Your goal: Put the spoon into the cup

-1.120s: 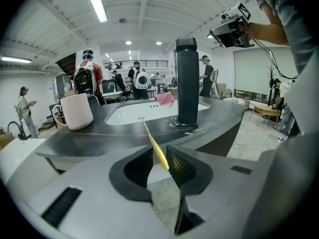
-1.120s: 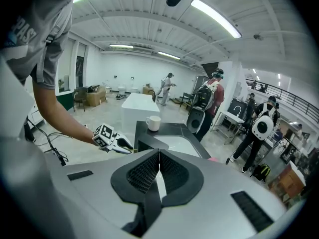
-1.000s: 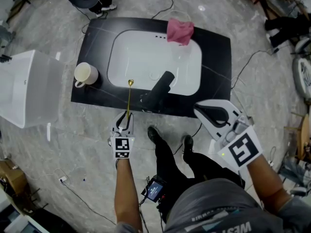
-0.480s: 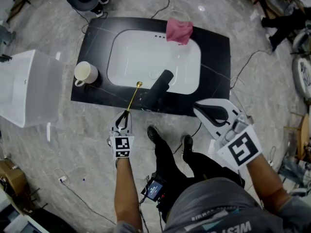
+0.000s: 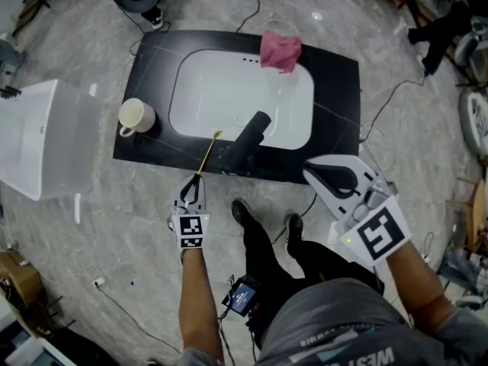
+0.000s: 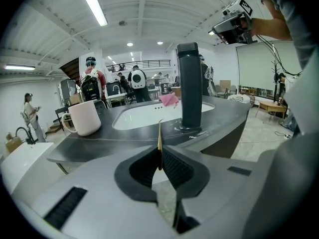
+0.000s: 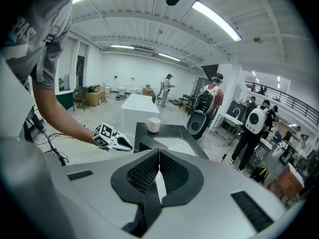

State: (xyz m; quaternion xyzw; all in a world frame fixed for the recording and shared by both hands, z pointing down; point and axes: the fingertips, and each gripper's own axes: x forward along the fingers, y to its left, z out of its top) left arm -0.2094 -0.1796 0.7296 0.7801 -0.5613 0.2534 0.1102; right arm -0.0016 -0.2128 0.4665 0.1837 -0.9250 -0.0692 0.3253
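A thin gold spoon (image 5: 207,154) sticks out from my left gripper (image 5: 195,181), its bowl end over the black counter's front edge near the white sink (image 5: 229,82). The left jaws have just been closing, and their pads pinch the handle (image 6: 159,146). The white cup (image 5: 137,116) stands upright on the counter's left end, well left of the spoon, and shows again as the cup (image 6: 83,117) beyond the left gripper (image 6: 159,156). My right gripper (image 5: 335,180) hangs off the counter's front right, shut and empty (image 7: 159,153).
A black faucet (image 5: 248,139) rises just right of the spoon. A pink cloth (image 5: 280,49) lies on the sink's far rim. A white cabinet (image 5: 38,139) stands left of the counter. Cables cross the floor, and people stand in the background.
The spoon, held in the left gripper, has swung from pointing straight away to leaning right toward the faucet. The left jaws have narrowed on it. The right gripper has stayed put.
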